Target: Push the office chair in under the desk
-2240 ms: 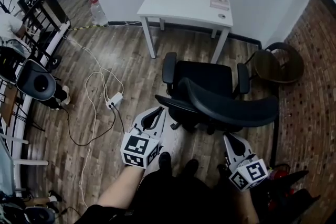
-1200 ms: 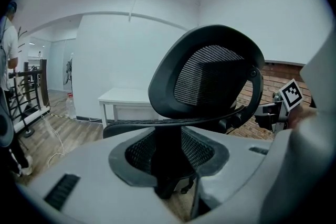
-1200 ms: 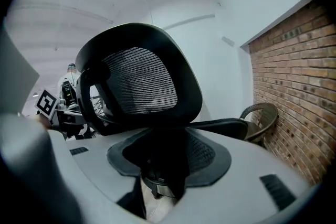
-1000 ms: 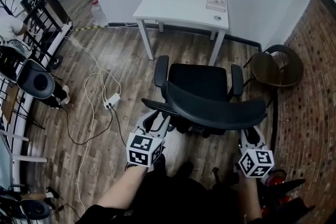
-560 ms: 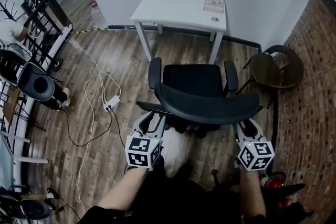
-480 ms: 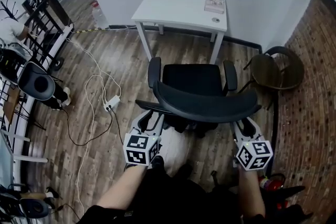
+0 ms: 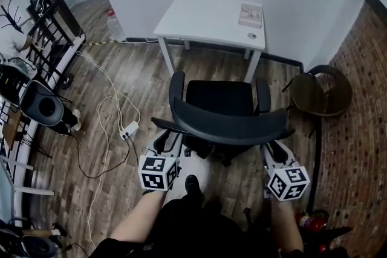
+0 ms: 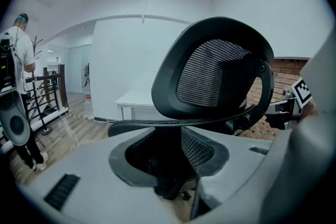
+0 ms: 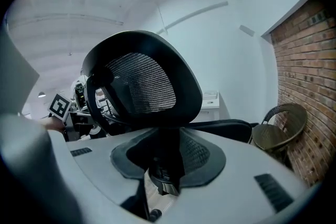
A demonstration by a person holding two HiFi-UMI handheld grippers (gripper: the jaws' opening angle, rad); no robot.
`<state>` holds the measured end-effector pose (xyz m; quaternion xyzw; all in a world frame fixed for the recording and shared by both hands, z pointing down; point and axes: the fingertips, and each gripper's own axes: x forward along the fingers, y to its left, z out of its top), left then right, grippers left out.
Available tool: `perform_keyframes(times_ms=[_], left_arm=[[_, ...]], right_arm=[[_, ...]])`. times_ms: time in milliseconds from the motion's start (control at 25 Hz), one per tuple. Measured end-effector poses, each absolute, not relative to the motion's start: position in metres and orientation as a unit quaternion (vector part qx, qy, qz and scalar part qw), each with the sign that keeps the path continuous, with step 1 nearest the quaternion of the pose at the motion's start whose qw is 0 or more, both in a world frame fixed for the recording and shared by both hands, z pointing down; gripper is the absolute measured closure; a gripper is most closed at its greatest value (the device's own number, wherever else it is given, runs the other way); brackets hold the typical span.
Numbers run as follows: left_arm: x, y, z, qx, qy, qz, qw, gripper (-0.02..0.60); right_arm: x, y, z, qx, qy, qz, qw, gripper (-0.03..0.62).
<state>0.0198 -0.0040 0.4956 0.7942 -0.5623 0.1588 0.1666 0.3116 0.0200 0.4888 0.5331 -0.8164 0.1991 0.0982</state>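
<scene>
Black office chair (image 7: 227, 121) ahead: my left tongs (image 7: 167, 139) part-open, right tongs (image 7: 270, 148) just narrowed, both empty; I'd push evenly, straight toward the upper-frame bench (image 7: 205, 15).

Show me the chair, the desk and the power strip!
Chair (image 7: 219, 98), head view, on the black seat.
Desk (image 7: 199, 18), head view, on the bare white top.
Power strip (image 7: 129, 129), head view, on its white body on the floor.
</scene>
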Motion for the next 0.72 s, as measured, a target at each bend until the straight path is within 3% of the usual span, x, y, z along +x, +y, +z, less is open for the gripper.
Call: perform_keyframes(times_ms=[280,720], left_arm=[[-0.01,-0.053,0.497,0.798,-0.558,0.153,0.169,0.446],[-0.059,-0.117,0.497,0.811,-0.541,0.156,0.16,0.446]], right_arm=[[0.276,-0.019,0.488,0.527,-0.82,0.207,0.089,0.449],[0.272,-0.07,0.482,0.567,-0.796,0.145,0.157,0.353]])
